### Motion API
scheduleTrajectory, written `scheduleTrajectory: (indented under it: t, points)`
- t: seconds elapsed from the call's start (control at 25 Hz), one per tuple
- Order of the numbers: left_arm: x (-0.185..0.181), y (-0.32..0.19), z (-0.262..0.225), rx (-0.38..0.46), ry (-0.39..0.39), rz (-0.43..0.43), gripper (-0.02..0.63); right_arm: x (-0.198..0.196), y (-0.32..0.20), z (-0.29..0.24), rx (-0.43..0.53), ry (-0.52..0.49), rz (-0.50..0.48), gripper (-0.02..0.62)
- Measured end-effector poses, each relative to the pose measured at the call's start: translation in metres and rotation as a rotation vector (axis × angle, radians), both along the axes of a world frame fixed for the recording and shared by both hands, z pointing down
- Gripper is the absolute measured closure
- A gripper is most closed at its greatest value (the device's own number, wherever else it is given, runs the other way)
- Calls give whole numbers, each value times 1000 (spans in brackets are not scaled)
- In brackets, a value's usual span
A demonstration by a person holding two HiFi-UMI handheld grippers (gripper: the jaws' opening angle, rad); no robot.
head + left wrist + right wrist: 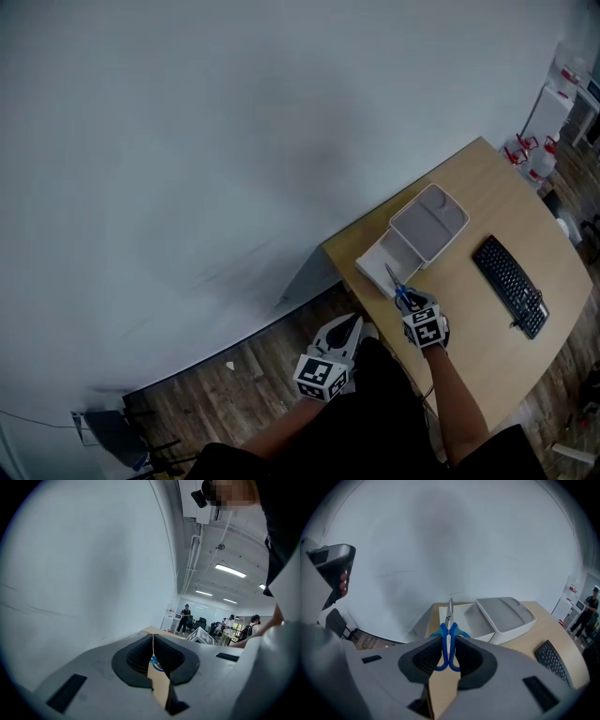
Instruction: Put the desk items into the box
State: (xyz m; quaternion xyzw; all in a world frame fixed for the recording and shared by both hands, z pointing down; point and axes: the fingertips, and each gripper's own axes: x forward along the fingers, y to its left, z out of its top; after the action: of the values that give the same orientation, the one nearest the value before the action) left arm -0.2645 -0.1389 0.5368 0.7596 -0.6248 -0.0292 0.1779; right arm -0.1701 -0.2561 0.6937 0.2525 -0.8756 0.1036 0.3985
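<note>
We see the right tool [405,300] [449,641] clamped on a pair of scissors [395,283] [449,616]. Its 2 pads press on the blue handle loops from either side, so the jaws stand at a middling width with the handles filling the gap. The closed blades stick out ahead of the jaws and point toward the white box [446,242] [511,632].

The scissors are up in the tool's grip at the near corner of the wooden bench [487,347] [543,630], not in the box. In the head view their tip lies over a flat white part [377,266] [461,618] that sits right against the box. We cannot tell whether the tip touches it.

The box stands near the bench edge beside the wall [234,122]. A black keyboard [511,286] [551,660] lies apart from it, farther along the bench on the right.

The left tool [345,330] [153,644] is narrow, its 2 pads brought together with only a thin line of light between them and nothing gripped. In the head view it sits off the bench, over the wooden floor [253,384], just left of the right tool.

In the left gripper view, a few people [185,618] stand far off in a lit room.
</note>
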Motion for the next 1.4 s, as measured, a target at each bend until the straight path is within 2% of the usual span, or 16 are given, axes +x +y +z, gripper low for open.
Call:
scheduleTrajectory:
  t: [0.28,0.48,0.68,0.84,1.08,1.4]
  points:
    - [-10,-35,16,-71,7,24,589,-41,-37,34,-48,13,-13,449]
    - [-12,-55,32,-122,2,44,589,-51,-59,58,-88,55,-10,449]
    - [-12,-69,37,-114,-121,45,589,-54,-68,80,-152,90,0,449]
    - [-11,-79,43,-131,-100,50,589,-54,-76,85,-127,161,-20,449]
    - [-13,-81,48,-142,-92,43,589,-57,-75,93,-102,281,-110,448]
    - [-13,-72,52,-156,-78,45,589,-58,-74,99,-90,340,-139,443]
